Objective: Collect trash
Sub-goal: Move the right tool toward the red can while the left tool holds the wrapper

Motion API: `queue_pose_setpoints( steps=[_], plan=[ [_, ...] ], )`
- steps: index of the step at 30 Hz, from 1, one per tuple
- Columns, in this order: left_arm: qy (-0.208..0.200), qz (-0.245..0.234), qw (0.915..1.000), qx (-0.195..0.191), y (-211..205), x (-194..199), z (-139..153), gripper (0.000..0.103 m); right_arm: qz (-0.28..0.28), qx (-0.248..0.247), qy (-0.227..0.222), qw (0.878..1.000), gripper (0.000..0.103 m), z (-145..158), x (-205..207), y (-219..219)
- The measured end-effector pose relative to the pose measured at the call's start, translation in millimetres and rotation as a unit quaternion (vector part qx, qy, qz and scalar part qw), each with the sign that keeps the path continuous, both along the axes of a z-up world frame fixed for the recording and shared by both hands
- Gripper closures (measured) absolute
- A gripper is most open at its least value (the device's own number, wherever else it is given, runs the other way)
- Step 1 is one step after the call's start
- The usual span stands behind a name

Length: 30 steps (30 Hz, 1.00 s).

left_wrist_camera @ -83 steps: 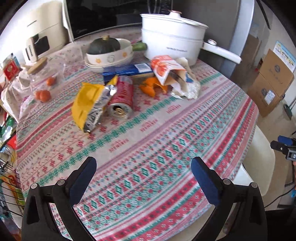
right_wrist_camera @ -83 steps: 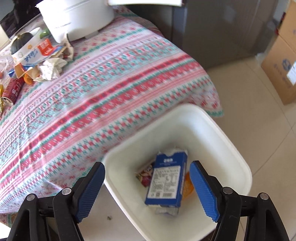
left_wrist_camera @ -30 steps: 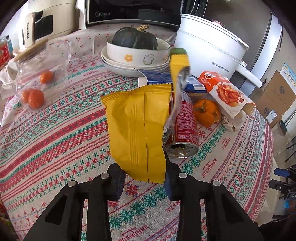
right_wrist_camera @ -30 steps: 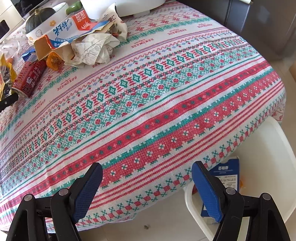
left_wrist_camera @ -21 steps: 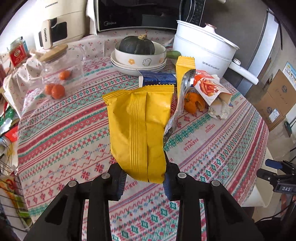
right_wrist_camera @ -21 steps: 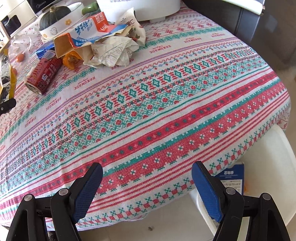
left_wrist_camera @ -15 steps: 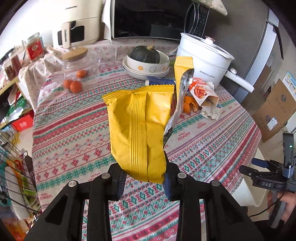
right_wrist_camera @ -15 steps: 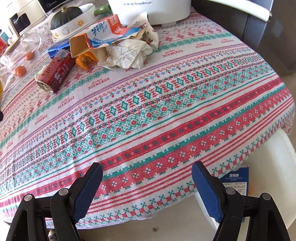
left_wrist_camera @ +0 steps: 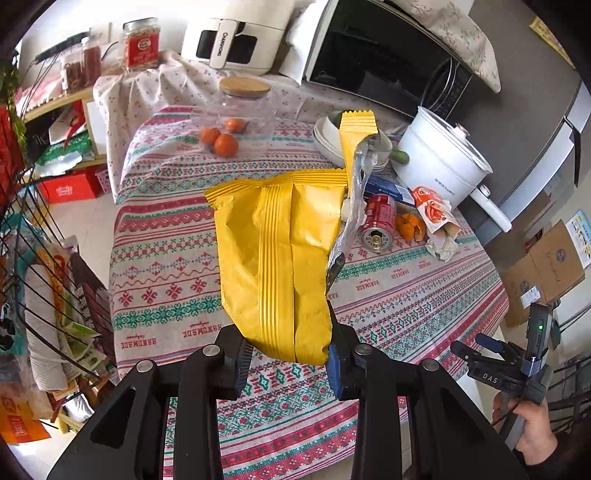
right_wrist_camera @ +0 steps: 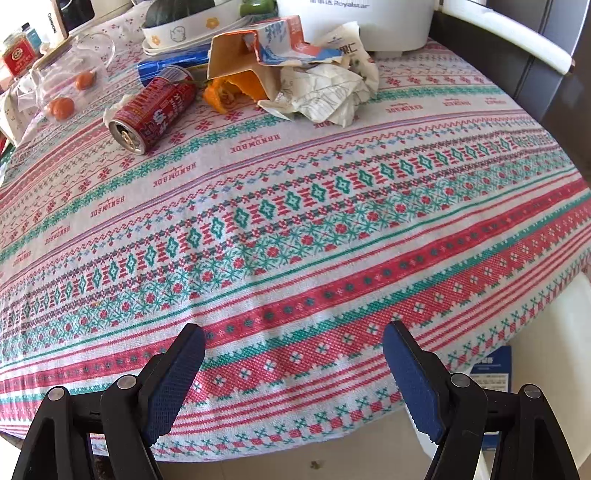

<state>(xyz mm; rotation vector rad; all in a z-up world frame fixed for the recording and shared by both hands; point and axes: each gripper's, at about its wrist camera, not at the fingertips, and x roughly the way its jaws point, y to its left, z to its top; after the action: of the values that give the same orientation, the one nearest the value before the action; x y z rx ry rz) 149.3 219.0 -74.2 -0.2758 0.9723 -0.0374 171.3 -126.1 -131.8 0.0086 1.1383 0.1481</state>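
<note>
My left gripper (left_wrist_camera: pixel 288 356) is shut on the lower end of a yellow snack bag (left_wrist_camera: pixel 280 254), which hangs above the patterned tablecloth (left_wrist_camera: pixel 399 299). On the table lie a red can (left_wrist_camera: pixel 376 221) (right_wrist_camera: pixel 153 112) on its side, orange peel (left_wrist_camera: pixel 408 227) (right_wrist_camera: pixel 229 92), a torn carton (right_wrist_camera: pixel 255 48) and crumpled paper (right_wrist_camera: pixel 325 92). My right gripper (right_wrist_camera: pixel 293 373) stands open over the table's near edge with nothing between its fingers. It also shows at the lower right of the left wrist view, held by a hand (left_wrist_camera: pixel 532 432). The white bin (right_wrist_camera: pixel 554 350) sits below the table edge with a blue box (right_wrist_camera: pixel 491 365) inside.
A white electric pot (left_wrist_camera: pixel 439 162), a bowl with a dark squash (right_wrist_camera: pixel 177 22), a glass jar of small oranges (left_wrist_camera: pixel 236 125) (right_wrist_camera: pixel 66 88) and a blue packet (right_wrist_camera: pixel 173 61) stand at the table's far side. A microwave (left_wrist_camera: pixel 388 59), a wire rack (left_wrist_camera: pixel 44 280) and cardboard boxes (left_wrist_camera: pixel 546 266) surround the table.
My left gripper has lifted the yellow bag up and away from the can, so more of the table shows. My right gripper has shifted toward the trash pile; the bin slid to the right edge.
</note>
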Motion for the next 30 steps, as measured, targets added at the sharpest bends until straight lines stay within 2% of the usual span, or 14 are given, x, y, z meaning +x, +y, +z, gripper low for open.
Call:
queue_pose_setpoints(
  steps=[5,7,15,21,24,30],
  plan=[
    [0.015,-0.002,0.9995,0.028,15.3,7.9,-12.2,0.068,0.021,-0.035,-0.022,0.999,0.020,-1.8,7.2,22.8],
    [0.020,0.001,0.9994,0.029,23.7,10.4,-16.5,0.068,0.021,-0.034,-0.026,0.999,0.020,-1.8,12.4,30.3],
    [0.034,0.002,0.9989,0.033,39.3,17.7,-29.2,0.068,0.029,0.013,-0.055,0.998,0.020,3.1,43.2,70.2],
    [0.044,0.013,0.9989,0.009,38.8,28.3,-36.8,0.068,0.014,0.047,-0.084,0.995,0.021,7.7,69.3,86.4],
    [0.043,0.014,0.9990,-0.001,34.4,33.0,-36.7,0.068,0.000,0.060,-0.083,0.995,0.021,5.8,82.4,88.9],
    [0.038,0.010,0.9992,-0.006,24.8,39.4,-32.9,0.068,-0.020,0.098,-0.068,0.993,0.028,-2.4,108.6,103.5]
  ],
)
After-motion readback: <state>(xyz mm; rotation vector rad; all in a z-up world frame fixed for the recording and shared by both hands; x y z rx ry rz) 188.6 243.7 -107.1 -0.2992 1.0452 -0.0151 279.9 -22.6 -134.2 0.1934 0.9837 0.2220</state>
